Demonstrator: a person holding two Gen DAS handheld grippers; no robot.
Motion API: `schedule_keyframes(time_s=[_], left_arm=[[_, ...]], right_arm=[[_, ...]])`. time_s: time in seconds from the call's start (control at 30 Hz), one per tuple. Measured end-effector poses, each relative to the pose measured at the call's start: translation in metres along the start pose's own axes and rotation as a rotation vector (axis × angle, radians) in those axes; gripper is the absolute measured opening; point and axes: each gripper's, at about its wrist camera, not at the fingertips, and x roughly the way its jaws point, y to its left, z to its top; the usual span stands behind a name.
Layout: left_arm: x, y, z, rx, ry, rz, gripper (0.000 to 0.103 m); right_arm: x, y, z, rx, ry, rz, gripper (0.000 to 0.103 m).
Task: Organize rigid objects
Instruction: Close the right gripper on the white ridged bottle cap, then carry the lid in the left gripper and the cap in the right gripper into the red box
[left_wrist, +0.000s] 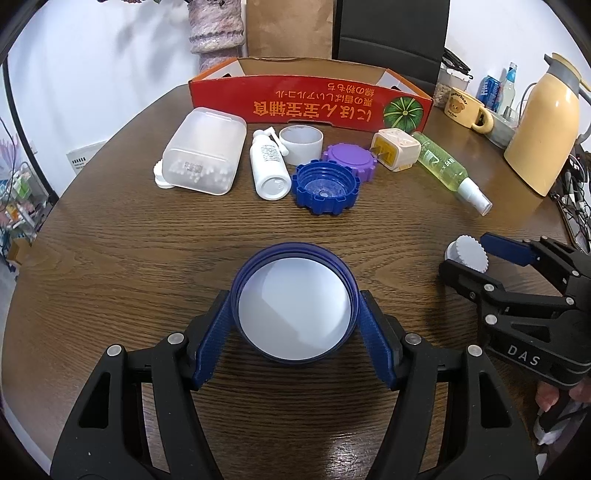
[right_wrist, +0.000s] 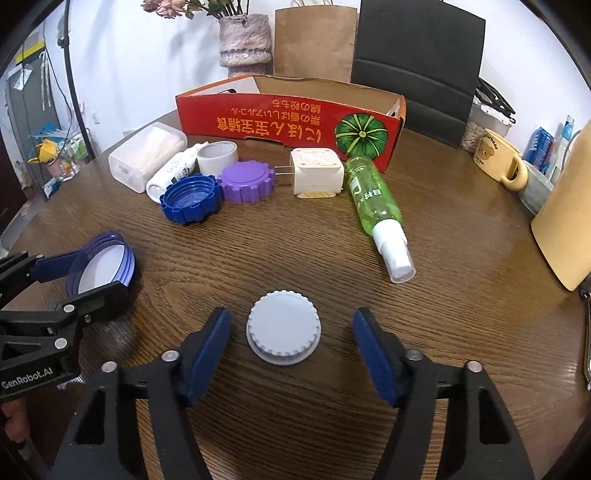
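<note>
Gripping blue lid (left_wrist: 293, 308) on the table in my left gripper (left_wrist: 294, 336) | right gripper (right_wrist: 291, 354) spread, bracketing white cap (right_wrist: 283, 326) untouched | next: I'm judging closing, lifting toward red box (right_wrist: 288, 118).

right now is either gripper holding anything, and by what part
The left gripper clamps the blue lid across its rim, pads on opposite sides. The right gripper only straddles the white cap, pads clear of it.

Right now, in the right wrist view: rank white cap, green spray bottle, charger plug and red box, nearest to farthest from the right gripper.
1. White cap, on the table between the right gripper's open fingers.
2. Green spray bottle, lying ahead, to the right.
3. Charger plug, just beyond, left of the bottle.
4. Red box, at the back.
</note>
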Motion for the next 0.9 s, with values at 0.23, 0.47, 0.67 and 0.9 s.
schedule_keyframes(time_s=[0.23, 0.47, 0.67, 0.9], left_arm=[[-0.002, 0.000, 0.000, -0.002, -0.006, -0.002, 0.063], [-0.007, 0.004, 0.003, -0.004, -0.022, -0.002, 0.063], [-0.017, 0.010, 0.010, -0.007, -0.056, 0.005, 0.063], [-0.031, 0.017, 0.022, -0.006, -0.098, 0.004, 0.063]], right_arm=[[0.000, 0.005, 0.001, 0.004, -0.008, 0.021, 0.045], [-0.007, 0.011, 0.002, 0.000, -0.041, 0.005, 0.045], [-0.014, 0.017, 0.007, -0.004, -0.065, 0.012, 0.045], [-0.023, 0.028, 0.016, -0.010, -0.095, 0.012, 0.045]])
